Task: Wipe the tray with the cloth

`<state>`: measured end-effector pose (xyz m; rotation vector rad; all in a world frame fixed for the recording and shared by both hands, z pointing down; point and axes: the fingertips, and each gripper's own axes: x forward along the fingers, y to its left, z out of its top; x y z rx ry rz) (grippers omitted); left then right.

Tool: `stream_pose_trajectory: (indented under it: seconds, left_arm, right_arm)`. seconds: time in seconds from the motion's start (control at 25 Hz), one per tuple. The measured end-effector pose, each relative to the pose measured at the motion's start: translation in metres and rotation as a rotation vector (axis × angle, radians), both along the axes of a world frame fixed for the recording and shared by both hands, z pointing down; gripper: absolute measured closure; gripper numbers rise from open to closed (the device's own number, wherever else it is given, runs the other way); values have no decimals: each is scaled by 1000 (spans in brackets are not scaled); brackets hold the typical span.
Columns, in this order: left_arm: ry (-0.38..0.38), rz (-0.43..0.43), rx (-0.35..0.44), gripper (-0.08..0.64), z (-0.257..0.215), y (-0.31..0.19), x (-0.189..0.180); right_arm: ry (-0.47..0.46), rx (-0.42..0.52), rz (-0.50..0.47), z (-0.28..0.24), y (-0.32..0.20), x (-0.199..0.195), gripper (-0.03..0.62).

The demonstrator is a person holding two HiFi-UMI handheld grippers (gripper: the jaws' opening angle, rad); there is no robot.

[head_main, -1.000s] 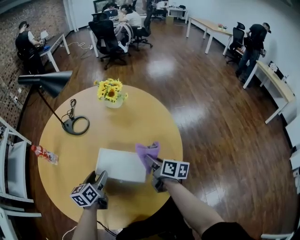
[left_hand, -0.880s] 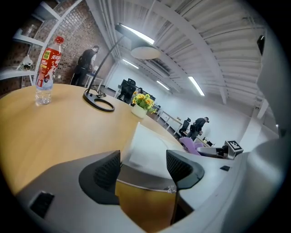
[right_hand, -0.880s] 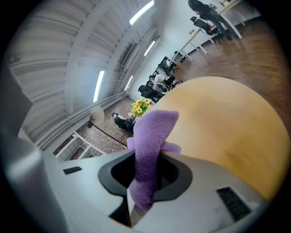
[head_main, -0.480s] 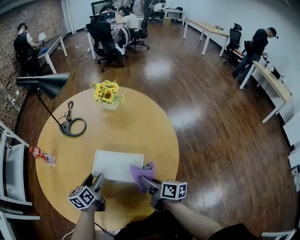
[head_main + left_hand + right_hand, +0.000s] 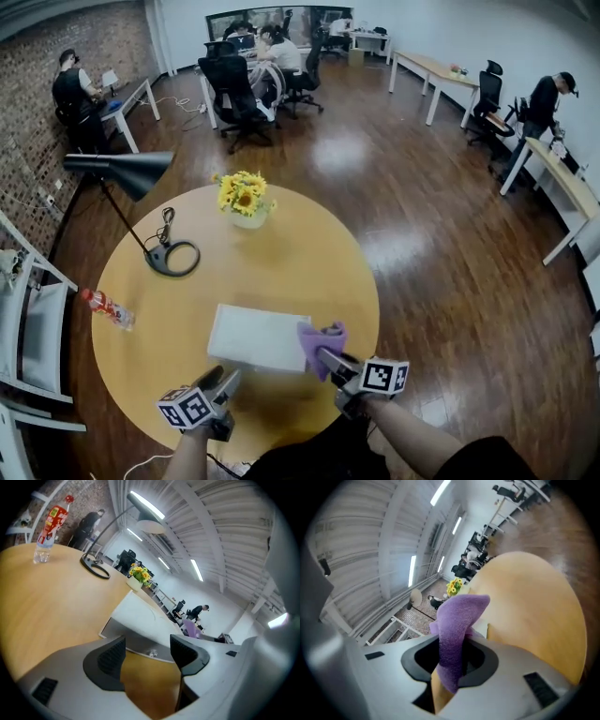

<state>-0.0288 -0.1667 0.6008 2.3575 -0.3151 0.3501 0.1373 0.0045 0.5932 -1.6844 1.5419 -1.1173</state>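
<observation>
At white tray's edge, purple cloth in right tongs

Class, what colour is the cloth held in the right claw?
The cloth is purple; the right gripper view shows it best.

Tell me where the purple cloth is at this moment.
In the head view the purple cloth is clamped in the right gripper, at the right end of the white tray, on the near side of the round table.
</observation>
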Motion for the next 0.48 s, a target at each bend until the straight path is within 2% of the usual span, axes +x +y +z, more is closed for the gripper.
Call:
stream_pose_trajectory:
  seconds: [0.04, 0.12, 0.24, 0.4, 0.48]
  left_arm:
    - [-6, -1, 21, 272, 0, 7, -6]
    - [8, -34, 14, 272, -2, 16, -21]
    - [52, -96, -47, 272, -2, 23, -46]
    - [74, -180, -69, 272, 0, 27, -80]
    - [97, -225, -70, 272, -5, 27, -95]
  right_arm:
    - [47, -1, 15, -9, -3, 6, 505]
    - [168, -7, -44, -27, -17, 2, 505]
    - [416, -37, -263, -47, -60, -30, 505]
    - [766, -104, -585, -49, -121, -94, 505]
    - [892, -144, -707, -38, -146, -123, 505]
